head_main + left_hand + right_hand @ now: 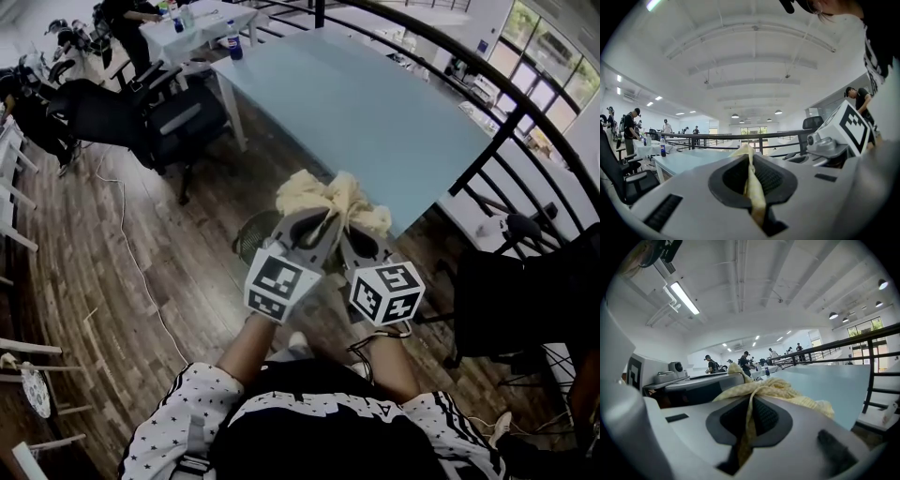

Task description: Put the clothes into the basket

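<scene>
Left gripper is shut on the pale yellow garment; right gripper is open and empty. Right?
No. The right gripper is also shut on the pale yellow garment: the right gripper view shows cloth pinched between its fingers. The left gripper is shut on it, as stated.

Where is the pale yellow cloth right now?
In the head view the crumpled pale yellow cloth is mid-frame, pinched between the left gripper and the right gripper, just off the near corner of the light blue table.
</scene>
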A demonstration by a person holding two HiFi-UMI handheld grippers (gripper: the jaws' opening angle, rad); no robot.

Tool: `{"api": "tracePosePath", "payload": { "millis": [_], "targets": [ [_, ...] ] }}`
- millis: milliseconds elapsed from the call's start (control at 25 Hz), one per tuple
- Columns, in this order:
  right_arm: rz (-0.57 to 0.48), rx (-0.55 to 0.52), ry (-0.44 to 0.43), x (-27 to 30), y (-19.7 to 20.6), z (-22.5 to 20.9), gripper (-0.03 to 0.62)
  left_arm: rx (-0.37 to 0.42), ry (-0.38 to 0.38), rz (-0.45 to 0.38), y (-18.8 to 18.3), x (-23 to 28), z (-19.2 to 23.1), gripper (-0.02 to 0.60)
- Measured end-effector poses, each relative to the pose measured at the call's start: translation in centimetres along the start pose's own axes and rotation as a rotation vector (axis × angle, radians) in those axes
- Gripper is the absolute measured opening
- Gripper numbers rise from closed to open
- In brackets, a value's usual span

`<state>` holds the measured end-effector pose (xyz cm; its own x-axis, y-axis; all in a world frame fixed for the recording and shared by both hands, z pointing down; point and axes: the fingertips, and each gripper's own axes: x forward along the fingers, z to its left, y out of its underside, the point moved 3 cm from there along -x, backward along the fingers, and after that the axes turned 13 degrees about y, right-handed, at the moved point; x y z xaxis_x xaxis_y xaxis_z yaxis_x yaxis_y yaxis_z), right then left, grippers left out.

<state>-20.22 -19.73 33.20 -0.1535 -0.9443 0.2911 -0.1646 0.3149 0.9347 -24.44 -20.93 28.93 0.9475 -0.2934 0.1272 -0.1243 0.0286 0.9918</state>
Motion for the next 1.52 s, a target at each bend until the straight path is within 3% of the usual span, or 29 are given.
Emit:
{"api": "tracePosePath", "payload": {
  "millis": [360,640,1520],
  "targets": [
    [0.014,-0.047,-0.105,3.8,-0.8,5.8,0.031,-0.009,-0.114,-0.013,0.0,-5.2,4.5,0.034],
    [0.019,-0.068,-0.148,5.2,-0.5,8.3,0.031,-0.011,-0.157,-0.021,0.5,-7.6,6.1,0.034],
    [0.076,-0.085,-0.259,8.8,-1.3,4.6,0.031,-0.050,-0.267,0.005,1.0,-3.3,8.5,0.034]
  ]
}}
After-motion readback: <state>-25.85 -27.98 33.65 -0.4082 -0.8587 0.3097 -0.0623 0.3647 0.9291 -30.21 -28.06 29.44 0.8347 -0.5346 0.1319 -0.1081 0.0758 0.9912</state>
